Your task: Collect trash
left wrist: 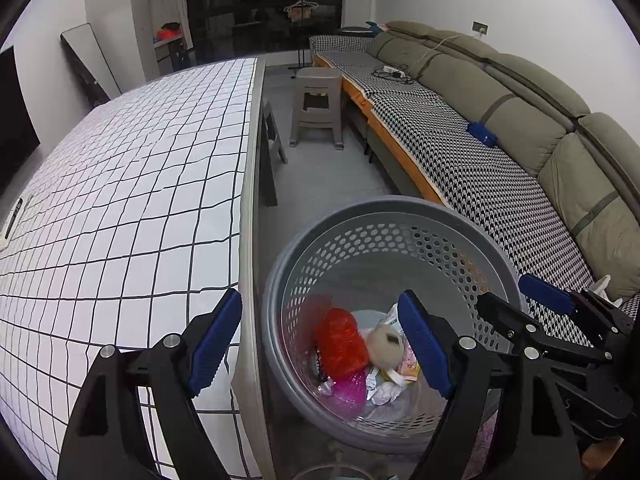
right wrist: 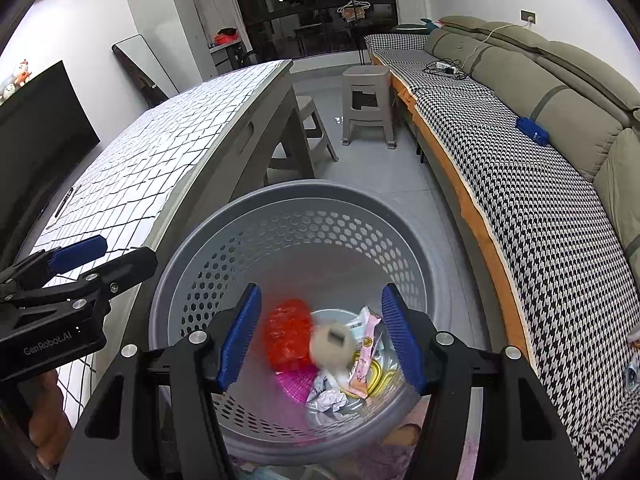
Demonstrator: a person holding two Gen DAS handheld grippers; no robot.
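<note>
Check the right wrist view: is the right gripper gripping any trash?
No. The right gripper is open and empty above the grey perforated bin; the trash lies inside.

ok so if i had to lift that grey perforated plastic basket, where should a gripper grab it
Probably by the smooth solid rim of the grey perforated plastic basket, coming from above with one finger inside the wall and one outside. It stands upright with its mouth open, and the rim is a thin band the jaws can span, whereas the round body looks too wide. The side away from the grid-patterned table gives more room.
</note>
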